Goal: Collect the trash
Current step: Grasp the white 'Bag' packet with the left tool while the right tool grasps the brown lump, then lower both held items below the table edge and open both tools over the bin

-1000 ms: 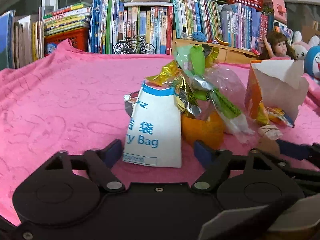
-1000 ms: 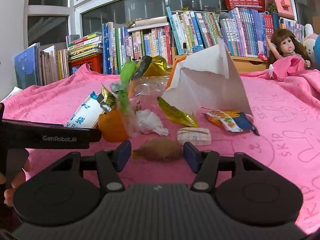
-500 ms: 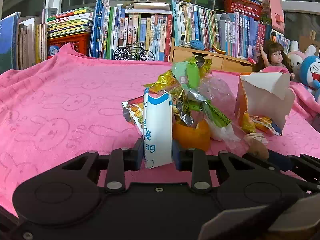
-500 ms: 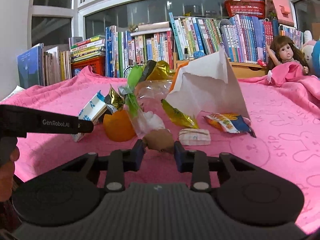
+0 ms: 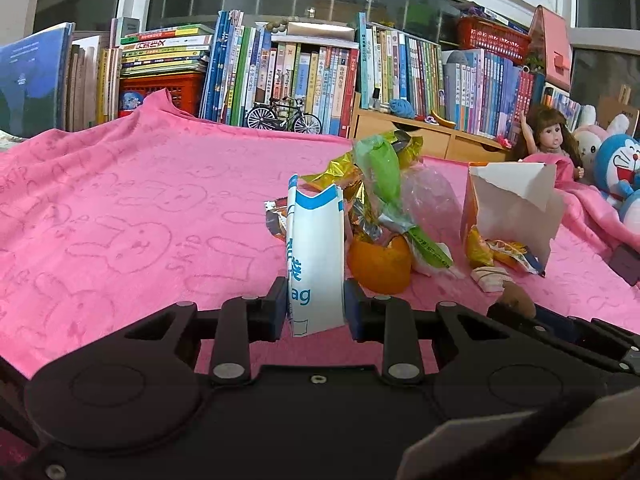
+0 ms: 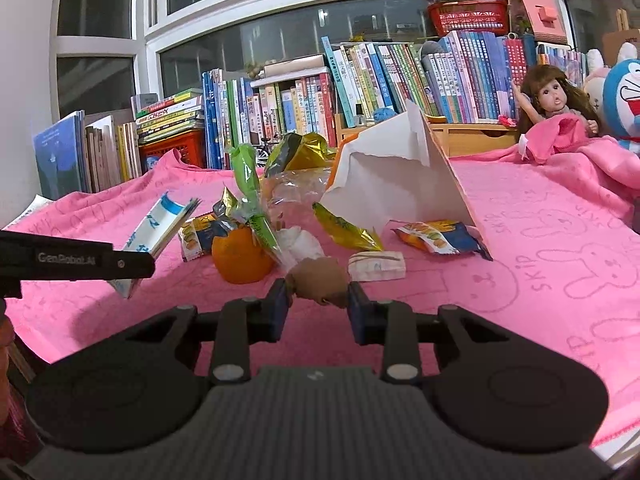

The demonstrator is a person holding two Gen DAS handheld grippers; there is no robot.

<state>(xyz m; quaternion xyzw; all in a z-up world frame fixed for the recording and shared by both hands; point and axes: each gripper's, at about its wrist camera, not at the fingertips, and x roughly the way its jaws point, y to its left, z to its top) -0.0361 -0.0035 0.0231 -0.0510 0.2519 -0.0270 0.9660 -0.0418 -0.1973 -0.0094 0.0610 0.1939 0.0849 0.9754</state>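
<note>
Since a second ago both my grippers have clamped shut, the left gripper [image 5: 316, 310] on the white paper bag [image 5: 316, 256], the right gripper [image 6: 318, 306] on a brown scrap [image 6: 318, 280], while wrappers [image 6: 438, 236] and orange peel [image 6: 240, 256] at twelve o'clock remain uncollected.

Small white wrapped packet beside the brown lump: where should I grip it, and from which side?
Grip the small white packet across its short width, coming from above. It lies flat on the pink towel, with the striped snack wrapper just behind it.
</note>
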